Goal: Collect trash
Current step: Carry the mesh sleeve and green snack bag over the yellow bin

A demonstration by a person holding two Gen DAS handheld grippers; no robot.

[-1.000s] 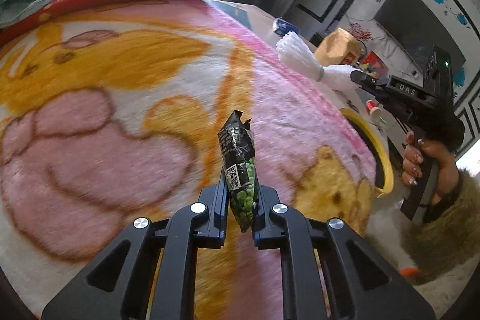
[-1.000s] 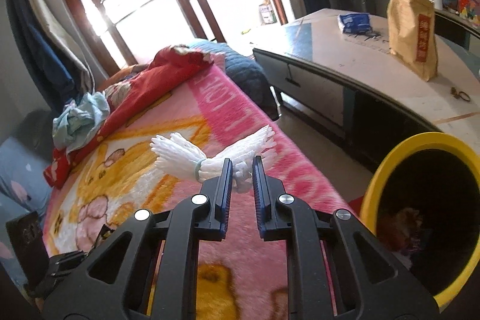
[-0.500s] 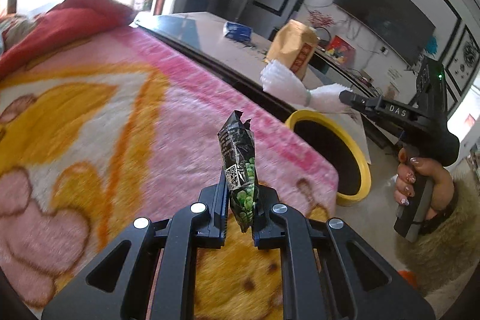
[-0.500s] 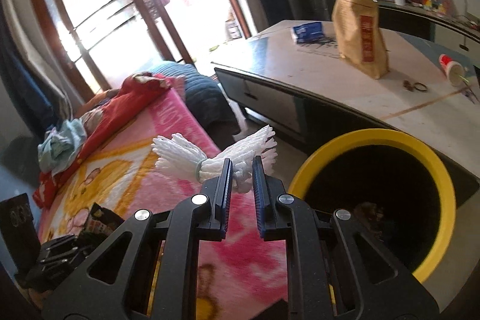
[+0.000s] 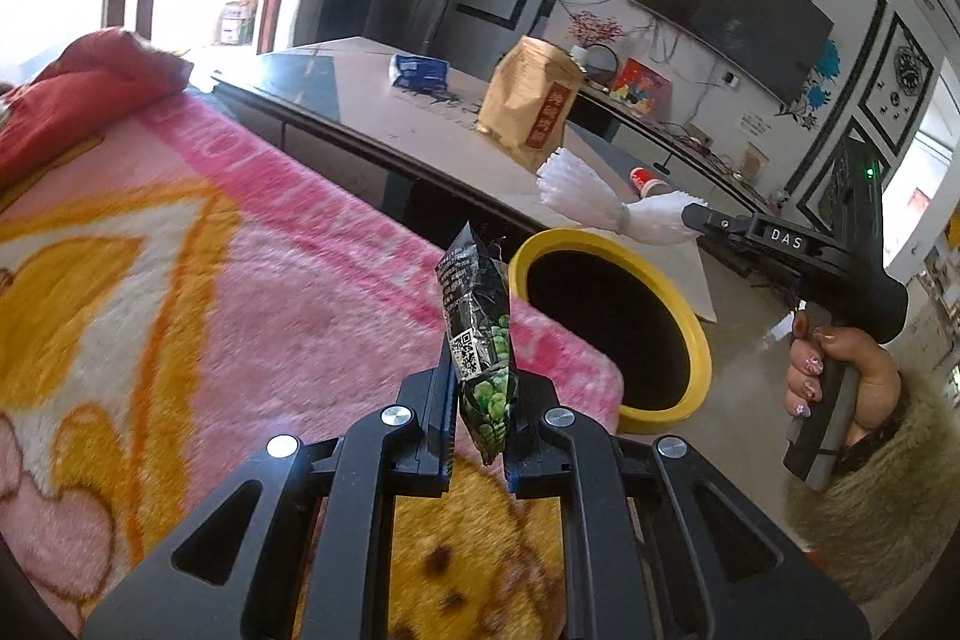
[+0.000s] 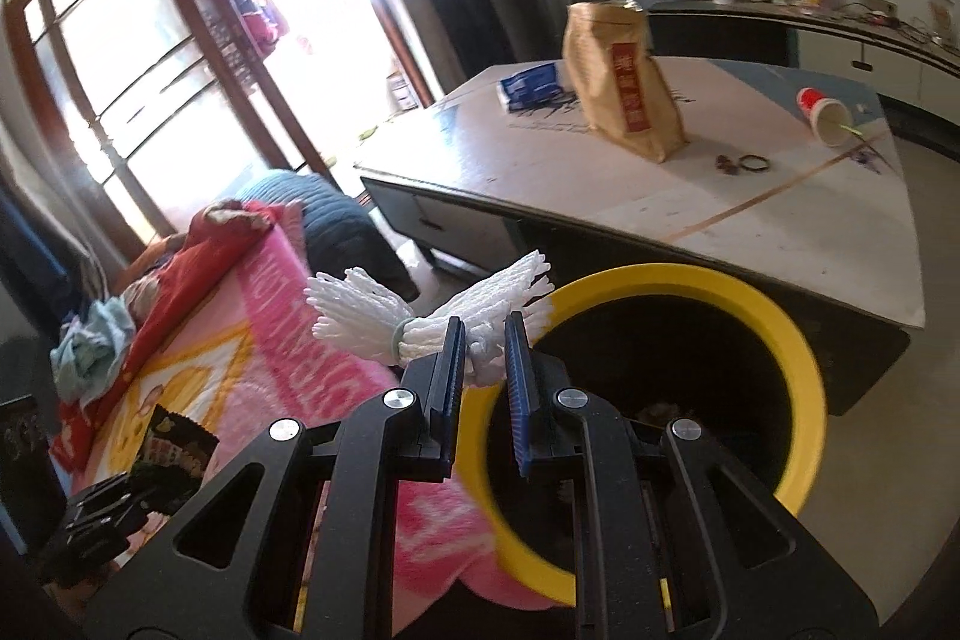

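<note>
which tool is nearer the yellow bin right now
Right. The right tool holds white foam netting at the yellow bin rim; the left tool, gripping a snack packet, is over the blanket.

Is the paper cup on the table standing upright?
No, the paper cup lies on its side on the table, its open mouth facing the camera.

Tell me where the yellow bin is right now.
The yellow bin stands on the floor between the pink blanket and the low table, right of centre in both views.
</note>
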